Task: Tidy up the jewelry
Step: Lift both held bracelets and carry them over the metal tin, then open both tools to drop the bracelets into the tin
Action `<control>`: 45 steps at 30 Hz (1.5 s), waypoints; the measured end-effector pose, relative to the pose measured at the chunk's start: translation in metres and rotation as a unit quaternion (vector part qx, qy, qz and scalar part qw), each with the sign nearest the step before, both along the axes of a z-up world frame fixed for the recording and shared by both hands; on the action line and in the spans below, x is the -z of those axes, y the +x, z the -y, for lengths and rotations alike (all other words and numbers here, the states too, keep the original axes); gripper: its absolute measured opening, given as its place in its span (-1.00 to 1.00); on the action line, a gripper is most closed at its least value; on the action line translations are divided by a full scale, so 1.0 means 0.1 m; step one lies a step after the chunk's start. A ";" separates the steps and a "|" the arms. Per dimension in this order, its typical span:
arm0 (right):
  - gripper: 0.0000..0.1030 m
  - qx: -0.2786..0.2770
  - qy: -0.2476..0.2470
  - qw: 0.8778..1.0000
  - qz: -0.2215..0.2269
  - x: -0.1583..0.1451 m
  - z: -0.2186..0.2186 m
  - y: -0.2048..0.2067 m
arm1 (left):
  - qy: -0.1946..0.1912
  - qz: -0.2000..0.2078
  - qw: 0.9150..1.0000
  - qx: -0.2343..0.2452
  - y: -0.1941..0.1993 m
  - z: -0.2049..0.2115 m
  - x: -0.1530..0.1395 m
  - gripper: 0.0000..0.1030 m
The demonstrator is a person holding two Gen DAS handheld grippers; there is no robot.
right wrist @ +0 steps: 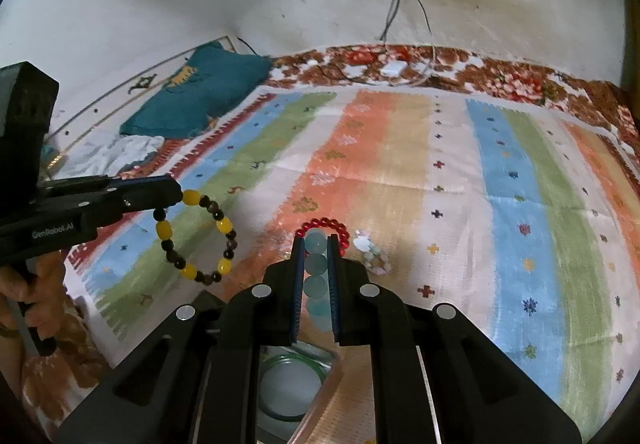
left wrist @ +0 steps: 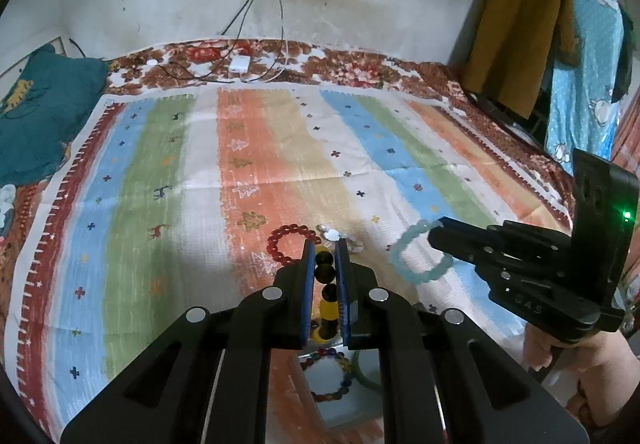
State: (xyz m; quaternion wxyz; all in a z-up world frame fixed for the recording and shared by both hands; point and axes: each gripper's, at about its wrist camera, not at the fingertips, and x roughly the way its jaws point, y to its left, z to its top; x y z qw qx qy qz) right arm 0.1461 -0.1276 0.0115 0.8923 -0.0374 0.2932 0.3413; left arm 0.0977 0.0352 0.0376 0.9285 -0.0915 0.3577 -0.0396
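My left gripper (left wrist: 325,248) is shut on a bracelet of yellow and dark beads (left wrist: 325,274), which hangs as a loop (right wrist: 200,240) from the left gripper (right wrist: 176,192) above the striped cloth. My right gripper (right wrist: 315,242) is shut on a pale blue bead bracelet (right wrist: 315,268); the same blue bracelet (left wrist: 420,260) dangles from the right gripper (left wrist: 436,232) in the left wrist view. A red bead bracelet (left wrist: 286,244) (right wrist: 326,226) lies on the cloth just past both fingertips. Beside it lies a small white and pastel piece (left wrist: 335,235) (right wrist: 372,248).
Under the grippers stands a clear box (right wrist: 324,396) holding a green bangle (right wrist: 292,360) (left wrist: 366,376) and a multicoloured bead bracelet (left wrist: 332,376). The striped cloth (left wrist: 160,183) covers a bed. A teal pillow (left wrist: 40,111), cables, a white charger (left wrist: 239,63) and hanging clothes (left wrist: 520,31) border it.
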 end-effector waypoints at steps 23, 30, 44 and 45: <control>-0.76 -0.043 0.004 0.999 0.010 0.05 0.01 -0.45 | -0.021 -0.003 0.999 0.024 -0.34 0.17 0.10 -0.81; -0.76 -0.049 0.010 0.999 -0.006 0.09 0.03 -0.49 | -0.026 -0.010 0.999 0.025 -0.35 0.18 0.13 -0.81; -0.10 -0.030 0.017 0.998 -0.054 0.20 0.13 -0.34 | -0.039 -0.041 0.998 -0.006 -0.24 0.00 0.28 -0.16; -0.09 -0.023 0.018 0.998 -0.057 0.21 0.15 -0.32 | -0.040 -0.044 0.998 -0.011 -0.22 -0.03 0.30 -0.14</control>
